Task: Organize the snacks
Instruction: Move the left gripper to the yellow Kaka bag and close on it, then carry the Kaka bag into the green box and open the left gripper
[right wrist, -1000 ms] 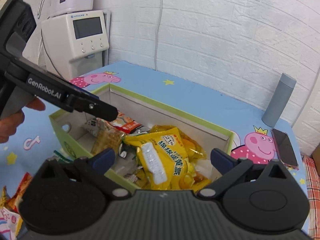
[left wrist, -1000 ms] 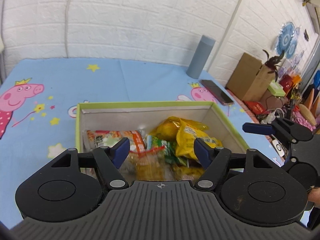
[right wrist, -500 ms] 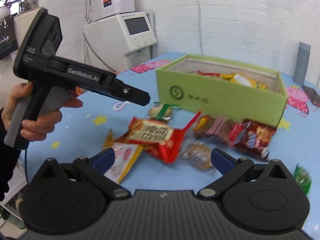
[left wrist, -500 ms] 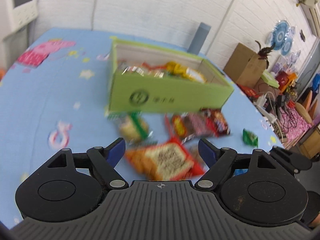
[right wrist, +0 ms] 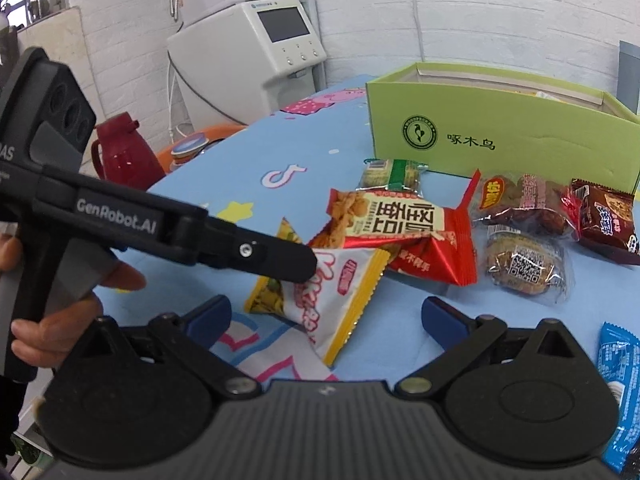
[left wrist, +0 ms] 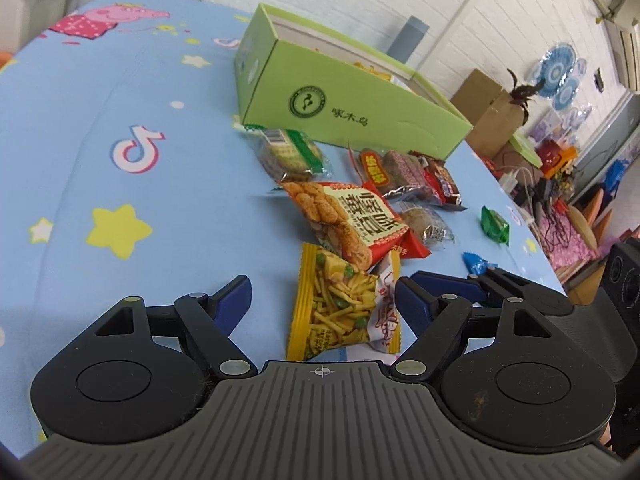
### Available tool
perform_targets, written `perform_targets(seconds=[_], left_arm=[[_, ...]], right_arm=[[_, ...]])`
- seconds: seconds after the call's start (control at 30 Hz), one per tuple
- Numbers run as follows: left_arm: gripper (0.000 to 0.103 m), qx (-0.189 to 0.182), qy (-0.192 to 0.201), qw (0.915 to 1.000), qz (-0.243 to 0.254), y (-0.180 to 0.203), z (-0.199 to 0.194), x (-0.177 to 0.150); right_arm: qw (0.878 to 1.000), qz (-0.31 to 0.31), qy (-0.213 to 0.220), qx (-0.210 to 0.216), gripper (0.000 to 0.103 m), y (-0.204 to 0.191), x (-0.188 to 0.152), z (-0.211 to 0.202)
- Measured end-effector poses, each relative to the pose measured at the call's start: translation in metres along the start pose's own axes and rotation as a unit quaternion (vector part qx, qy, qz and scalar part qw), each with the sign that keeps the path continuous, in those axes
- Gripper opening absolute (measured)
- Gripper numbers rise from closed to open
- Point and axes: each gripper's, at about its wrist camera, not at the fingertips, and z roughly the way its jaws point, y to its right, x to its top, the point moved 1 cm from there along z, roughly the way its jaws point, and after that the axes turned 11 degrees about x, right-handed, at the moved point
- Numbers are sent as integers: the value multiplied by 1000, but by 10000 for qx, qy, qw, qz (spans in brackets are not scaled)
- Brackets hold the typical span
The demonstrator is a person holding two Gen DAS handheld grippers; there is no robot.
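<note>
A green box (left wrist: 360, 108) (right wrist: 500, 140) with snacks inside stands on the blue cartoon tablecloth. Loose snack packs lie in front of it. A yellow pea-crisp pack (left wrist: 332, 308) (right wrist: 320, 292) lies nearest, with a red cracker pack (left wrist: 352, 220) (right wrist: 400, 228) behind it. My left gripper (left wrist: 324, 292) is open and empty, its jaws on either side of the yellow pack, low over the cloth. My right gripper (right wrist: 326, 312) is open and empty, just short of the same pack. The left gripper's body (right wrist: 180, 232) shows in the right wrist view, over the pack.
Further packs lie by the box: a green-wrapped cake (left wrist: 292, 156), brown pastries (right wrist: 524, 200), a round cookie (right wrist: 520, 264), a green candy (left wrist: 494, 224) and a blue pack (right wrist: 620, 364). A water dispenser (right wrist: 256, 56) and red jug (right wrist: 124, 152) stand left of the table.
Both grippers have pulled back from above the box and dropped low toward the loose packs in front of it. Both stayed open.
</note>
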Motion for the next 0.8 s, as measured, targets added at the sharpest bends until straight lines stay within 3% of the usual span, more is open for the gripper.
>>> perform_targets(seconds=[0.07,0.17,0.2,0.43,0.8], left_arm=[[67,-63,26,10000,-6,-1,1,0],[29,-370,-115,9992,-29,-3,4,0],[29,-352,-145,9992,-75,-2,3,0],[27,-66,10,9999,81,23,-23,13],[27,-103,558,9981,250,56,-38,92]], right_arm=[[10000,35,-31,31,79,4,1,6],[10000,-44,-35,40,54,1,3,8],[10000,-13,-36,90,50,-1,3,6],[9989,-463,-76,-93,49,-18,18,-10],[9946,-880,471,-280,51,-5,85,-39]])
